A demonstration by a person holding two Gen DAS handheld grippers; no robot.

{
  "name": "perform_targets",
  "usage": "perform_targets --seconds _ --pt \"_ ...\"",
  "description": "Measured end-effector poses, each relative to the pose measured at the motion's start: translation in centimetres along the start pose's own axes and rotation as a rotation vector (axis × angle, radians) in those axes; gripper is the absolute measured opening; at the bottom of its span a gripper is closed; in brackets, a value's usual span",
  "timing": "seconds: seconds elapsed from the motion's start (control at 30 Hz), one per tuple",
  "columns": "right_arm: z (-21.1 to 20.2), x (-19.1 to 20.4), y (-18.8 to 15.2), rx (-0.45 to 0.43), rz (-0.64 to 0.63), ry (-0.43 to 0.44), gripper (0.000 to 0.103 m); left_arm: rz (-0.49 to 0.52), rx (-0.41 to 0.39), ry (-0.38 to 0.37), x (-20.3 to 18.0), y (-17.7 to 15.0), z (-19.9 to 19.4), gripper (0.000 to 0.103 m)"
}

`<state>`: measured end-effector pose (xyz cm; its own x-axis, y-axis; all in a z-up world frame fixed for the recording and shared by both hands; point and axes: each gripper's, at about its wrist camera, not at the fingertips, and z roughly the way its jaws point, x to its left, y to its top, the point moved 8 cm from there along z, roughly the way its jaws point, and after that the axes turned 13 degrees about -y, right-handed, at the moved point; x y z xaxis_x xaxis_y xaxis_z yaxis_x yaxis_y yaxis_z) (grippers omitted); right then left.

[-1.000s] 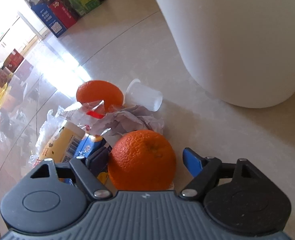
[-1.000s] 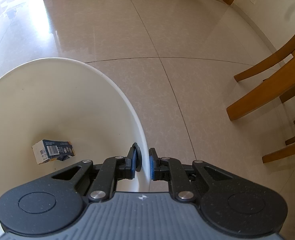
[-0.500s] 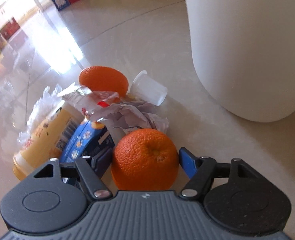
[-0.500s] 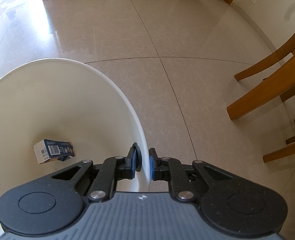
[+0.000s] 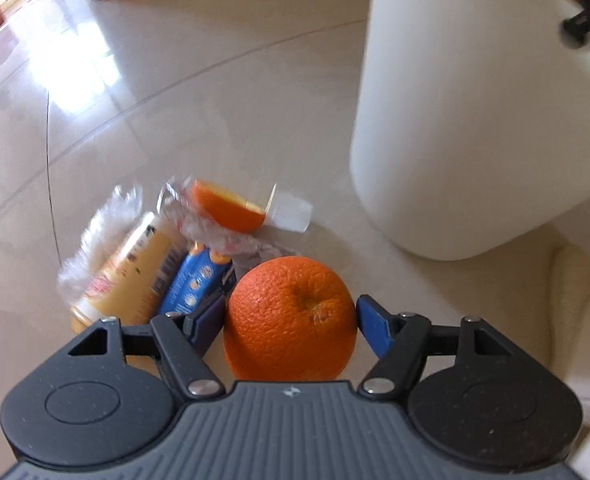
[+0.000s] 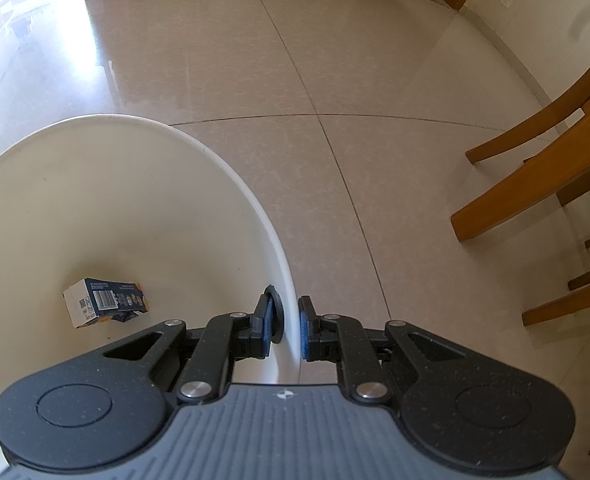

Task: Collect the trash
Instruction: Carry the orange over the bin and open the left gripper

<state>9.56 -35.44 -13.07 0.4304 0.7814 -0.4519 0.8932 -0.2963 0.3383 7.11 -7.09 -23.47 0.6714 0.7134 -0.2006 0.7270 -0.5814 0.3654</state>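
Left hand-held gripper (image 5: 291, 324) grasps one whole round orange (image 5: 289, 316) between its blue pads, above the glossy beige tiled floor (image 5: 215, 100). Beyond it lies a blurred litter heap: one halved orange (image 5: 227, 208), one yellow bottle (image 5: 131, 268), one blue carton (image 5: 197, 280). Right hand-held gripper (image 6: 289, 328) is clenched on the tall white plastic bin's rim (image 6: 283, 264); one small carton (image 6: 103, 302) lies inside. Open floor stretches ahead.

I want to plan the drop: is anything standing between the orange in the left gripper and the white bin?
Nothing visible blocks it. The left gripper holds the orange; only bare floor lies between it and the white bin. The right gripper is shut on the bin's rim.
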Motion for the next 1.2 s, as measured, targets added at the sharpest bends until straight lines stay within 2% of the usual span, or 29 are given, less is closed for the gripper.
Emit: perform_targets --seconds 0.13,0.2,0.33,0.47,0.63,0.77,1.2 --pt "0.0 0.1 0.0 -0.002 -0.004 -0.004 0.016 0.075 0.033 -0.058 -1.9 2.3 -4.6 0.071" --pt "0.0 0.2 -0.1 -0.004 -0.007 -0.007 0.016 0.128 0.031 -0.062 -3.1 3.6 -6.8 0.071" --pt "0.0 0.2 0.0 -0.001 -0.002 -0.01 0.016 0.192 -0.017 -0.084 -5.1 6.9 -10.9 0.071" --pt "0.0 0.1 0.1 0.003 0.004 -0.007 0.016 0.229 -0.081 -0.119 -7.3 10.4 -13.1 0.071" --pt "0.0 0.0 0.1 0.009 0.008 0.001 0.016 0.269 -0.118 -0.18 -10.4 14.0 -12.0 0.072" --pt "0.1 -0.2 0.2 0.014 0.012 0.012 0.016 0.285 -0.099 -0.223 -12.6 15.4 -10.1 0.072" --pt "0.0 -0.5 0.2 0.012 0.006 0.024 0.015 0.256 -0.038 -0.25 -12.9 15.4 -7.0 0.073"
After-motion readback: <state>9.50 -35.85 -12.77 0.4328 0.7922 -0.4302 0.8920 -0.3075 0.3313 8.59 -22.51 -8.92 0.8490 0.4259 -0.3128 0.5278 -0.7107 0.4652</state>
